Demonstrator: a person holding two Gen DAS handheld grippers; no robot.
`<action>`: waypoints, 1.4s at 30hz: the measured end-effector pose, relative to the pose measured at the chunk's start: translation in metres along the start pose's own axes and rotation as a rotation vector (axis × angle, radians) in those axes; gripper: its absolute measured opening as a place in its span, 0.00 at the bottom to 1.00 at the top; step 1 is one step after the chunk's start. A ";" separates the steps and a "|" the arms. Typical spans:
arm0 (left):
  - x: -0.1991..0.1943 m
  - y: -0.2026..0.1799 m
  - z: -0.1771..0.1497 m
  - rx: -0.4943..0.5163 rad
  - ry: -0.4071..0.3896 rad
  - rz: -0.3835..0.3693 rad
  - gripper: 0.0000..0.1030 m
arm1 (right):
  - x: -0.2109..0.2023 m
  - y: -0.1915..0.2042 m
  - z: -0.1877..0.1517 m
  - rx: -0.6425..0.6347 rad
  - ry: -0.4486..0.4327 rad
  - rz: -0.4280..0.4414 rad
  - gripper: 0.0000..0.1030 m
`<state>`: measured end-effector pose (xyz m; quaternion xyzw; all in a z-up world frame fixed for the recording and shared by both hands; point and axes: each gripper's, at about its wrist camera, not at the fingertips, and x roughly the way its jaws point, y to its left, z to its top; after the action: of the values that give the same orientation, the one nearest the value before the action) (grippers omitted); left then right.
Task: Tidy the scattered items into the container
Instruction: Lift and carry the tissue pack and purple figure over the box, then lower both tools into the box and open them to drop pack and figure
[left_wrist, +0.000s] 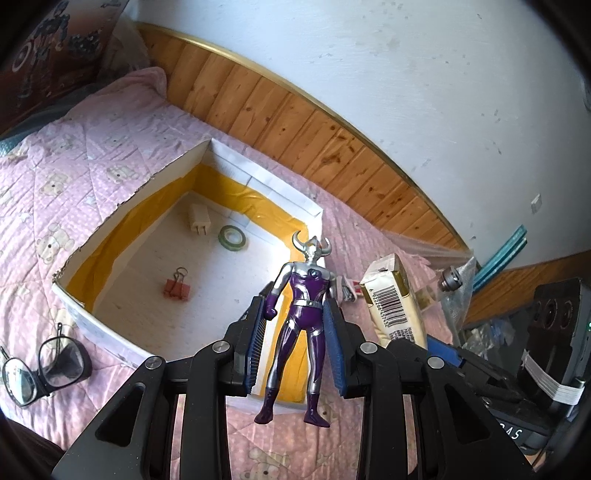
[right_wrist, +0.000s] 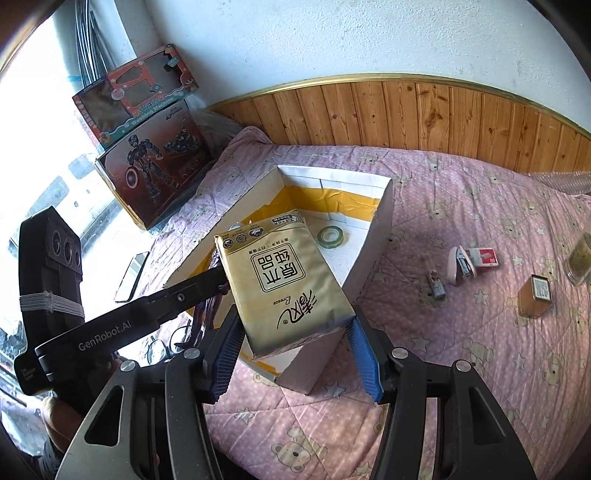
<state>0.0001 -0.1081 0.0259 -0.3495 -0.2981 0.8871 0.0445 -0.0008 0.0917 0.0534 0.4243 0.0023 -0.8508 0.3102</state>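
My left gripper (left_wrist: 297, 317) is shut on a purple and silver toy figure (left_wrist: 301, 314), held upright above the near right corner of the white cardboard box (left_wrist: 110, 317). The box holds a white plug (left_wrist: 199, 218), a green tape roll (left_wrist: 233, 238) and a red binder clip (left_wrist: 177, 287). My right gripper (right_wrist: 295, 332) is shut on a tan tissue pack (right_wrist: 284, 280), held over the near edge of the box (right_wrist: 373, 236). The pack also shows in the left wrist view (left_wrist: 391, 299). The left gripper's arm (right_wrist: 147, 310) reaches in from the left.
Everything lies on a pink quilted bed. Glasses (left_wrist: 40, 365) lie left of the box. To its right lie a stapler (right_wrist: 460, 264), a red staple box (right_wrist: 484, 256), a small figurine (right_wrist: 436, 282) and an amber box (right_wrist: 535, 295). Toy boxes (right_wrist: 147, 162) stand by the window.
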 end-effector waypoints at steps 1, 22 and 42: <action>0.001 0.001 0.001 -0.002 0.002 0.002 0.32 | 0.001 0.000 0.002 -0.001 0.001 0.001 0.55; 0.029 0.020 0.024 -0.006 0.109 0.080 0.32 | 0.032 0.002 0.032 -0.027 0.027 0.008 0.55; 0.071 0.025 0.053 0.007 0.210 0.145 0.32 | 0.071 -0.010 0.067 -0.069 0.079 -0.017 0.55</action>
<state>-0.0845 -0.1344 0.0006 -0.4608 -0.2625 0.8477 0.0122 -0.0866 0.0443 0.0423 0.4465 0.0477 -0.8354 0.3169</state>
